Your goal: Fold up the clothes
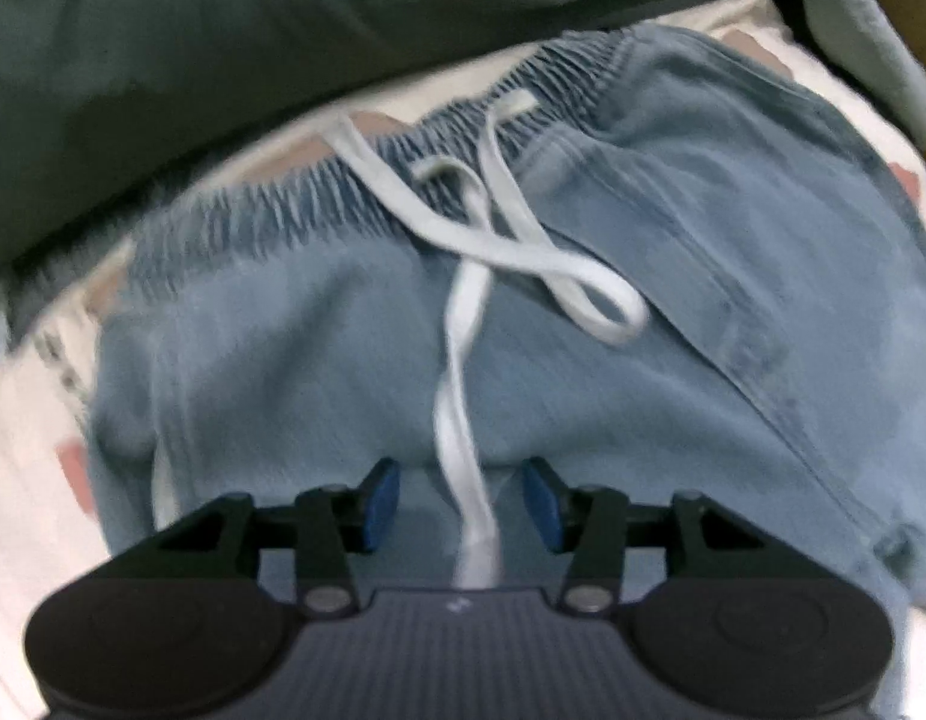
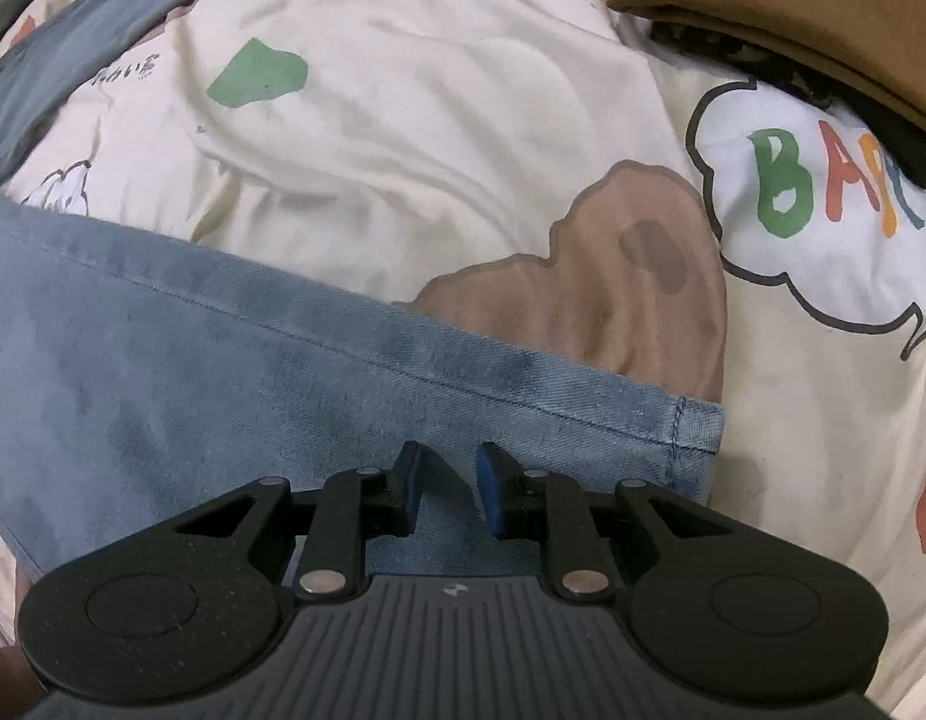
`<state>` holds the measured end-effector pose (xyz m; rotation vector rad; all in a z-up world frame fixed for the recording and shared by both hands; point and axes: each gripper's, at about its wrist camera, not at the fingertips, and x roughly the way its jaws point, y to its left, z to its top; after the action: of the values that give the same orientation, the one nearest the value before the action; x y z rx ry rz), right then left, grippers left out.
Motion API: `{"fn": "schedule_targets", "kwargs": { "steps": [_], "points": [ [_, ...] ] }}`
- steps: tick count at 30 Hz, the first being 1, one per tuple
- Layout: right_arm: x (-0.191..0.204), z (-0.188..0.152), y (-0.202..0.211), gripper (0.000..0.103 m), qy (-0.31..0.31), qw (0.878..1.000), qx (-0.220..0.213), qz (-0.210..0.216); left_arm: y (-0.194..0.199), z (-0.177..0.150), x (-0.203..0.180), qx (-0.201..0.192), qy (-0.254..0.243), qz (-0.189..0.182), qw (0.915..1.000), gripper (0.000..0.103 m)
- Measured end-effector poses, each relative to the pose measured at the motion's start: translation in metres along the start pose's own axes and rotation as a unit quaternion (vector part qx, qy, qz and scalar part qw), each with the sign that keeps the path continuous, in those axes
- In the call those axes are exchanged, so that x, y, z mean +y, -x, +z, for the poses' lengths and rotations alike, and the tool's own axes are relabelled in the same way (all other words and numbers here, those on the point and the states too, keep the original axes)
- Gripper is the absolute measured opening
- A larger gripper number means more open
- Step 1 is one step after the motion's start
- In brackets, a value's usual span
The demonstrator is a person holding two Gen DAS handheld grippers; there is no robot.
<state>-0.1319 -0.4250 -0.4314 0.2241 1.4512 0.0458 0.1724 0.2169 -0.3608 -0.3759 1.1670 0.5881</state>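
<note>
Light blue denim trousers (image 1: 673, 252) with an elastic waistband (image 1: 354, 180) and a white drawstring (image 1: 463, 312) lie on a printed bedsheet. My left gripper (image 1: 461, 495) hovers open over the waist area, the drawstring's end running between its blue pads without being pinched. In the right wrist view a trouser leg (image 2: 222, 360) lies flat, its hemmed end (image 2: 691, 438) toward the right. My right gripper (image 2: 447, 483) is open just above the leg near that hem, holding nothing.
The cream sheet (image 2: 432, 120) carries cartoon prints and a "BAPP" speech bubble (image 2: 823, 198). A dark green cloth (image 1: 222, 30) lies beyond the waistband. A brown folded fabric (image 2: 793, 6) over a dark item sits at the far right; a grey-blue garment (image 2: 102, 30) lies at the far left.
</note>
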Motion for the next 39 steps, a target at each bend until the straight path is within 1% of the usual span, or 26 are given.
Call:
{"fn": "schedule_targets", "kwargs": {
  "steps": [1,2,3,5,6,10,15,18,21,24,28,32,34,37,39],
  "points": [
    [0.001,0.001,0.0,0.027,0.003,1.0,0.003,-0.001,-0.001,0.005,0.009,0.001,0.02,0.017,0.9997,0.05],
    [0.001,0.002,0.0,0.027,0.006,1.0,0.005,-0.002,-0.003,0.011,0.02,0.005,0.051,0.032,0.9982,0.048],
    [0.002,0.002,0.0,0.027,0.009,1.0,0.006,-0.001,-0.002,0.016,0.031,0.008,0.073,0.034,0.9967,0.045],
    [0.0,-0.002,0.0,0.027,0.009,1.0,0.001,0.003,0.0,0.026,0.049,0.012,0.104,0.019,0.9943,0.043],
    [-0.001,-0.004,0.0,0.027,0.008,1.0,-0.003,0.006,0.002,0.031,0.056,0.012,0.111,0.013,0.9936,0.04],
    [-0.003,-0.006,0.001,0.027,0.002,1.0,-0.005,0.009,0.019,0.044,0.07,0.01,0.101,-0.015,0.9947,0.039],
    [0.0,-0.004,0.0,0.027,0.004,1.0,0.004,0.001,0.042,0.05,0.072,-0.017,0.095,-0.038,0.9946,0.039],
    [-0.001,-0.005,0.0,0.027,0.001,1.0,0.005,0.003,0.042,0.049,0.071,-0.012,0.103,-0.052,0.9932,0.038],
    [-0.001,-0.006,0.0,0.027,0.001,1.0,0.006,0.003,0.04,0.046,0.07,-0.004,0.112,-0.067,0.9914,0.026],
    [-0.001,-0.006,0.0,0.027,-0.001,1.0,0.013,0.003,0.028,0.045,0.064,0.013,0.117,-0.055,0.9915,0.025],
    [-0.002,-0.006,-0.001,0.027,-0.001,1.0,0.023,0.004,0.007,0.05,0.063,0.017,0.11,-0.028,0.9934,0.024],
    [-0.001,-0.008,-0.001,0.027,0.002,1.0,0.026,0.003,-0.015,0.057,0.071,0.03,0.111,-0.021,0.9932,0.023],
    [0.0,-0.009,-0.001,0.028,0.003,1.0,0.026,0.002,-0.022,0.056,0.071,0.027,0.099,-0.012,0.9947,0.017],
    [0.002,-0.01,-0.001,0.028,0.005,1.0,0.028,-0.003,-0.027,0.053,0.072,0.016,0.096,-0.008,0.9952,0.015],
    [0.005,-0.011,-0.002,0.028,0.011,0.999,0.032,-0.008,-0.026,0.053,0.068,0.014,0.085,0.001,0.9962,0.014]
  ]
}}
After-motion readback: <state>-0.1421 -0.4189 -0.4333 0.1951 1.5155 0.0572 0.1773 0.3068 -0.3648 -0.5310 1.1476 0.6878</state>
